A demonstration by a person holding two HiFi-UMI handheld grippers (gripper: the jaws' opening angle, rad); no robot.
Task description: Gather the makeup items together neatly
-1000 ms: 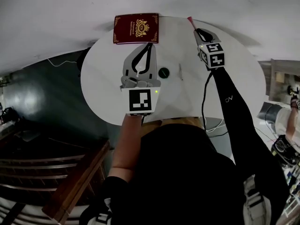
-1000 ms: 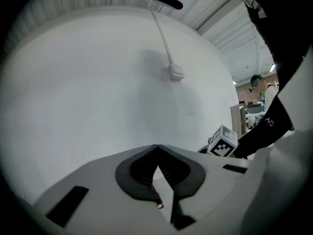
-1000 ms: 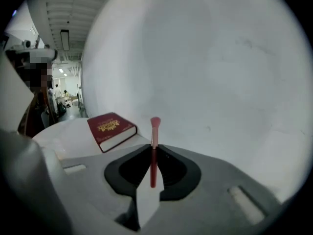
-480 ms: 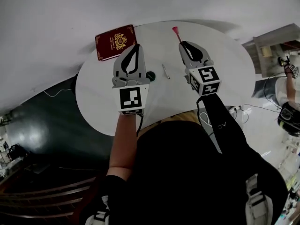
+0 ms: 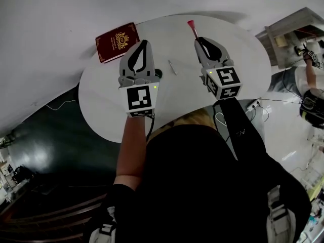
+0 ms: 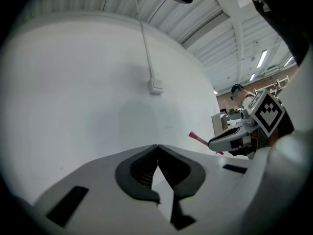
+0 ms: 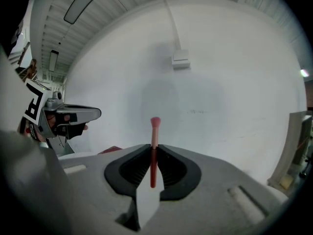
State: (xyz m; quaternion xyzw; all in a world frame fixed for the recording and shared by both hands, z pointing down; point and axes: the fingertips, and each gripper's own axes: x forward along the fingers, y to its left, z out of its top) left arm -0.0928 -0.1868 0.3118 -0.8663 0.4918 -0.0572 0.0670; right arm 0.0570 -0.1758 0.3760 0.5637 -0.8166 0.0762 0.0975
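- The round white worktop (image 5: 243, 70) carries the loose pieces. They lie apart from one another, so the gathering looks barely begun.
- A dark red case (image 5: 117, 41) with a gold crest lies flat at the far left rim. A careless nudge there could tip it over the edge.
- The left gripper (image 5: 143, 43) hovers between the case and the smaller pieces, its jaws closed tip to tip on nothing.
- The right gripper (image 7: 154, 147) is clamped on a slim brush (image 7: 155, 126), raised over the far right side of the worktop.
- The brush has a thin pink-red handle and a small rounded pink head, which pokes out past the jaw tips. I judge that so narrow a stem could swivel or slip as it is set down.
- A thin pale stick (image 5: 172, 67) lies between the two grippers. It looks likely to roll if bumped.
- A small dark round item (image 5: 159, 73) sits just beside the left gripper, partly hidden by it.
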